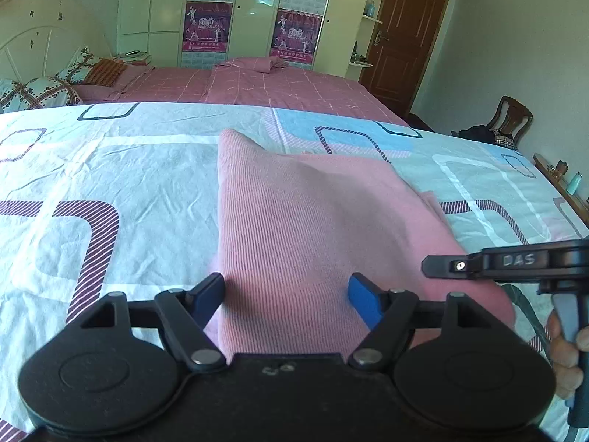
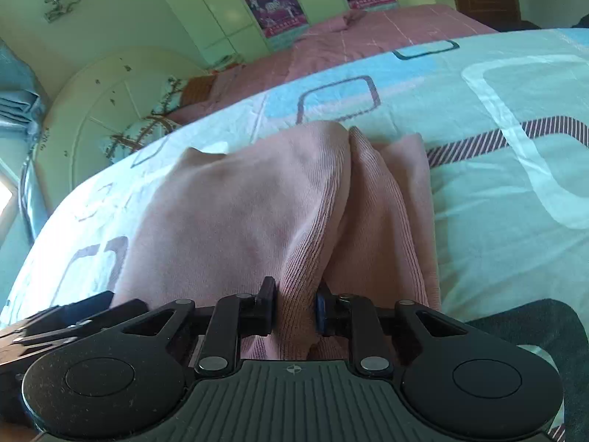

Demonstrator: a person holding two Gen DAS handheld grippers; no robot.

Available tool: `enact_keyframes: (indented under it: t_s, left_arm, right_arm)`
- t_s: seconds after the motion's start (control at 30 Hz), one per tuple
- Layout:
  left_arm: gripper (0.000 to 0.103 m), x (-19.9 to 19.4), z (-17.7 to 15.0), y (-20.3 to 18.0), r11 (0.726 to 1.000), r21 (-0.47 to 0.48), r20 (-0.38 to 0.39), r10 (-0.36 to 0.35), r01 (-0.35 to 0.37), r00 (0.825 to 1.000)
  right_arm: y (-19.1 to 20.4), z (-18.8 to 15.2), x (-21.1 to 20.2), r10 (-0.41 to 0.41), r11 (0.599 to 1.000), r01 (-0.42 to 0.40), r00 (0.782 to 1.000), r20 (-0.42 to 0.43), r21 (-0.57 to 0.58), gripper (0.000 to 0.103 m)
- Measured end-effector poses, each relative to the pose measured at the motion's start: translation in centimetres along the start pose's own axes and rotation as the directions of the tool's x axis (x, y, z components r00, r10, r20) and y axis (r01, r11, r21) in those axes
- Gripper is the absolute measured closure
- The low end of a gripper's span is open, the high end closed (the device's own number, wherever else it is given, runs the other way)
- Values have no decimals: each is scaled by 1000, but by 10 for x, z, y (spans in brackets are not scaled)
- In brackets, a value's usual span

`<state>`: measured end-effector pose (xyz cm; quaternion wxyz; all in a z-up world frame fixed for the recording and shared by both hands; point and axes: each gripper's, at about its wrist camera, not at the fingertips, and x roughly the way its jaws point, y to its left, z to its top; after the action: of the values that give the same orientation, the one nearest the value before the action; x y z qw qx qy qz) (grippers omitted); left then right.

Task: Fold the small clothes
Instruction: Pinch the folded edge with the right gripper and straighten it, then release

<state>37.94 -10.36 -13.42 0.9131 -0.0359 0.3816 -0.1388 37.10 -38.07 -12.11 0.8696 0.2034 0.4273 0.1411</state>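
The pink ribbed knit garment (image 2: 257, 221) lies in the near middle of the bed, on the pale sheet printed with blue, white and striped purple rounded squares (image 1: 110, 169), bunched into soft ridges rather than flat. The right claw (image 2: 296, 313) is clenched on a raised fold at the garment's near edge, with cloth pinched between its pads. The left claw (image 1: 287, 298) stands released, its blue pads wide apart over the near part of the garment and pressing on nothing.

The main risk is that only one side is held. If the right claw pulls or lifts now, the loose left side is likely to drag and twist, giving a crooked fold. The pinch may also have caught several layers at once; the view is too close to tell how many, and an uneven bite could slip out or carry a hidden crease into the fold. The sheet is wrinkled and soft, so it could ride along with the knit.

Beyond the sheet, farther off, lies a pink checked bedspread (image 1: 294, 84) with patterned pillows (image 1: 44, 88) at the far left before a white headboard (image 1: 33, 33). Cream wardrobes carrying pink calendar posters (image 1: 208, 25) line the far wall, with a brown wooden door (image 1: 408, 37) to the right and a wooden chair (image 1: 510, 118) piled with dark clothes nearer on the right.
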Motion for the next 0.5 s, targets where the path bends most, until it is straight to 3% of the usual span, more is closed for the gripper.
enact_keyframes:
  t_s: [0.07,0.3,0.37,0.5]
  left_arm:
    - [28,1,-2,5,1000,-14,-5,-8,8,1000]
    - [24,10,-5,12,999,-38,-25,-33,32,999]
    - [24,9,-4,13,999,-38,-20,-38,37,999]
    - [27,6,0,13,998,-37,7,-48,48,999]
  right_arm:
    - [-3,2,-3,59,998,-59,998,11,12,81]
    - [-15,6,13,82,995,-82,997,5,58,80]
    - [-13,6,14,73,996,-73,997,7,53,89]
    - [3,11,-1,31,999,-29,996,80,-29,91]
